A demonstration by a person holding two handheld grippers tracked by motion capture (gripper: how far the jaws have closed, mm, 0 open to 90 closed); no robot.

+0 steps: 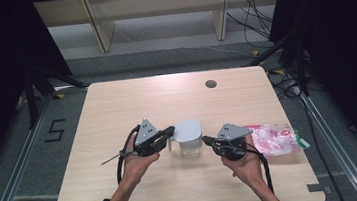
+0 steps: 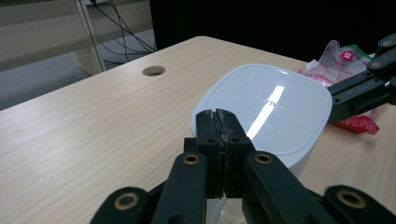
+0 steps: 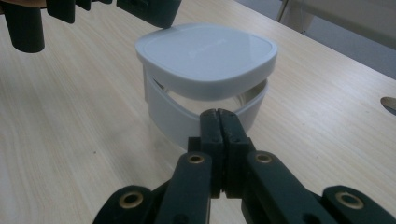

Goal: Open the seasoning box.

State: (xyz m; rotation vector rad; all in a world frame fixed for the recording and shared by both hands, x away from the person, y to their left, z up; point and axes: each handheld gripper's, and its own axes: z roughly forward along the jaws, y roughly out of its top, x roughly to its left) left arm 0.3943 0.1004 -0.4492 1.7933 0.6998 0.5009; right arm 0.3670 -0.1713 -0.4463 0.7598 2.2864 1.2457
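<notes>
A white lidded container (image 1: 189, 137) stands on the wooden surface (image 1: 117, 107), between the two tools. The left hand-held gripper (image 1: 169, 130) has its jaws pressed together at the container's left edge, by the lid; the right hand-held gripper (image 1: 205, 140), jaws likewise closed on nothing, points at its right side. Whether either tip touches it is hard to tell. A pink-and-white packet (image 1: 275, 139) lies beyond the right hand.
</notes>
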